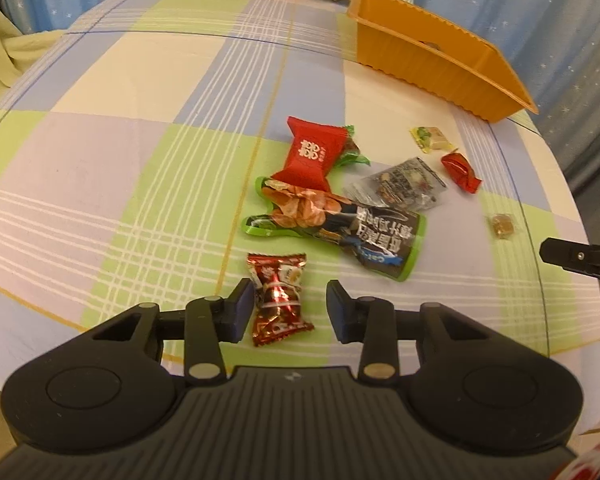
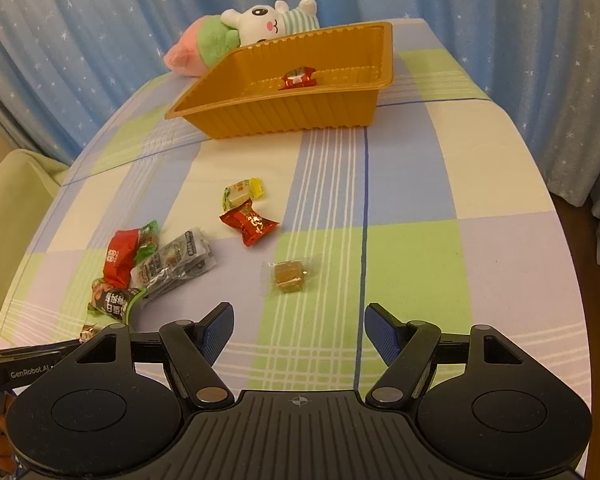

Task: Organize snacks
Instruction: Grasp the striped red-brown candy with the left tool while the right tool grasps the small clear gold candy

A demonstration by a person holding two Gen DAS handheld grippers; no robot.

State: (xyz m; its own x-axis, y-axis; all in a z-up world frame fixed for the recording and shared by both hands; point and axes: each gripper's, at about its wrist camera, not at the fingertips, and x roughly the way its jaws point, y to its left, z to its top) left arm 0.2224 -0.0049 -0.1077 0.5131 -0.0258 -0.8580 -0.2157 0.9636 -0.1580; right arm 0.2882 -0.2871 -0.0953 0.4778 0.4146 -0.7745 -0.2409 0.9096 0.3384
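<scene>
1. The left gripper (image 1: pixel 288 310) is lowered over the checked cloth (image 1: pixel 140 160) covering the desk, and a dark red foil-wrapped candy (image 1: pixel 280 300) lies between its jaws.
2. The left pad looks to touch the candy's edge, while a clear gap separates the right pad from the wrapper, so the jaws are narrowed around the candy but not clamped on it.
3. Just beyond that candy lies a long green-and-black snack bag (image 1: pixel 340 232), with a red packet (image 1: pixel 310 154) resting across its far end.
4. To the right of those sit a clear silver pouch (image 1: pixel 400 182), a small red candy (image 1: pixel 460 170), a yellow-green candy (image 1: pixel 430 138) and a small brown sweet in clear wrap (image 1: pixel 502 226).
5. The right gripper (image 2: pixel 298 336) hovers with its jaws spread wide and nothing between them.
6. The brown sweet (image 2: pixel 288 276) lies on the cloth just ahead of the right jaws, slightly toward the left finger.
7. The orange tray (image 2: pixel 280 120) stands at the far side of the desk, well apart from both grippers, with one red-wrapped candy (image 2: pixel 298 78) inside it.
8. A plush toy (image 2: pixel 236 36) lies behind the tray, against a blue star-patterned curtain (image 2: pixel 80 40).
</scene>
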